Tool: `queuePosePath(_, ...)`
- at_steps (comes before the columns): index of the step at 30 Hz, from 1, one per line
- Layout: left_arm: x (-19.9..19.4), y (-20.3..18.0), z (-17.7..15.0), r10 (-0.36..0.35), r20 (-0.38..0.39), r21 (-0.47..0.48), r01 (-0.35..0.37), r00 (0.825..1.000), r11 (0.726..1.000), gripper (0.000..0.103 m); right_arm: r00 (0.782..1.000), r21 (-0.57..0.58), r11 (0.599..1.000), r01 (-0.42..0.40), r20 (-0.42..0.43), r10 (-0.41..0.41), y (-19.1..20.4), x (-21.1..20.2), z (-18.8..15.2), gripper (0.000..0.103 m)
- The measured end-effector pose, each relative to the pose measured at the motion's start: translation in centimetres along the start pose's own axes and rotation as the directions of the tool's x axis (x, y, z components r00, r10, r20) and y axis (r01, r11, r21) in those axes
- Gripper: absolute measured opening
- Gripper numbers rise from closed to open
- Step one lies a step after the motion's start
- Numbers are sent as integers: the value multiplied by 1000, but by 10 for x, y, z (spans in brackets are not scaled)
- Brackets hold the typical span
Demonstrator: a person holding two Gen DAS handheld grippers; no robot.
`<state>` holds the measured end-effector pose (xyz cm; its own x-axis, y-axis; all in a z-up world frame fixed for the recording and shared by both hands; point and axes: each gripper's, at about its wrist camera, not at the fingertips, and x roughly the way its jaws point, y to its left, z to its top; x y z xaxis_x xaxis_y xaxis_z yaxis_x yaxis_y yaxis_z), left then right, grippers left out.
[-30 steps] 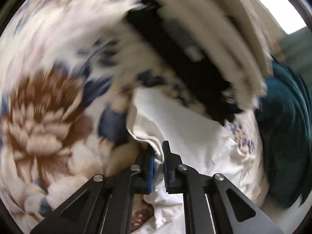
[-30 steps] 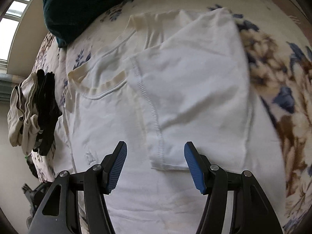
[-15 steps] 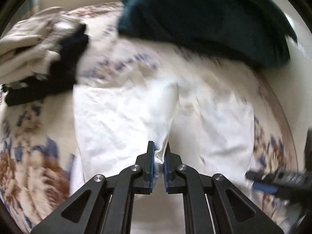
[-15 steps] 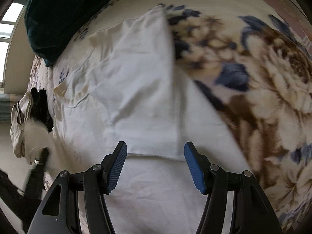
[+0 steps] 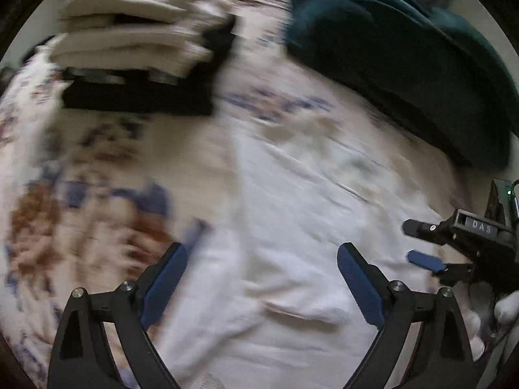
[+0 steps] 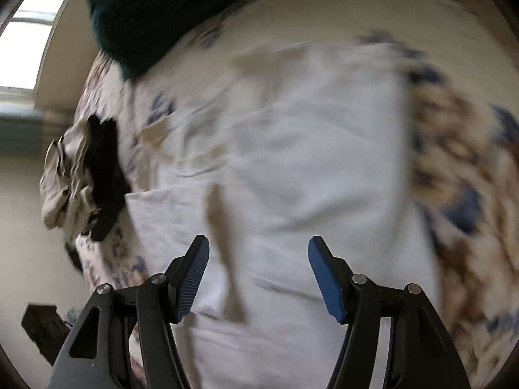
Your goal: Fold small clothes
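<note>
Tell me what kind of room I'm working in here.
Most likely a bedroom: the white garment lies on a soft floral bedspread, a dark teal cushion or blanket sits at its far end, and a stack of folded clothes waits beside a window.

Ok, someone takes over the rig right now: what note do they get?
Left gripper: jaws opening, nothing between them, above the shirt.
Right gripper: open, empty, also over the shirt.
Shirt: white, lying flat on the floral bedspread, both sides folded in toward the middle as far as the blur shows.
Pile of folded clothes sits beyond the shirt, next to the dark green pillow.
Done: side folds.
Left: probably fold the shirt across its length, then add it to the pile.
</note>
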<state>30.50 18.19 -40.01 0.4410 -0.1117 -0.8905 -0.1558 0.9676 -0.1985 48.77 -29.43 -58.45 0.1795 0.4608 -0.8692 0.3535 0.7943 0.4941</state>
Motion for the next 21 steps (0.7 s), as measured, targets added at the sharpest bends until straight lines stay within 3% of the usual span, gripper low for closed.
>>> queuePosePath(4,15,27,14,117,-9,-45,-117,993,992,95,997,-73,996,41,-67,-46,32,53,34,66)
queuePosePath(7,32,34,13,156,-29,-85,-158,987,984,95,995,-63,998,-17,-96,11,43,71,41,62)
queuePosePath(8,34,36,12,165,-33,-92,-167,986,982,95,997,-83,997,-10,-71,4,48,71,40,38)
queuePosePath(9,39,35,10,168,-35,-95,-171,985,981,95,998,-102,995,6,-55,-12,52,70,38,6)
queuePosePath(16,64,18,12,161,-56,-76,-165,985,983,95,989,-98,990,106,115,-94,45,41,42,5)
queuePosePath(19,71,11,9,155,-72,-57,-159,985,986,95,985,-91,985,144,106,-134,39,48,46,5)
queuePosePath(21,79,4,8,172,-85,-18,-174,981,984,95,992,-89,988,124,37,-121,34,54,50,7)
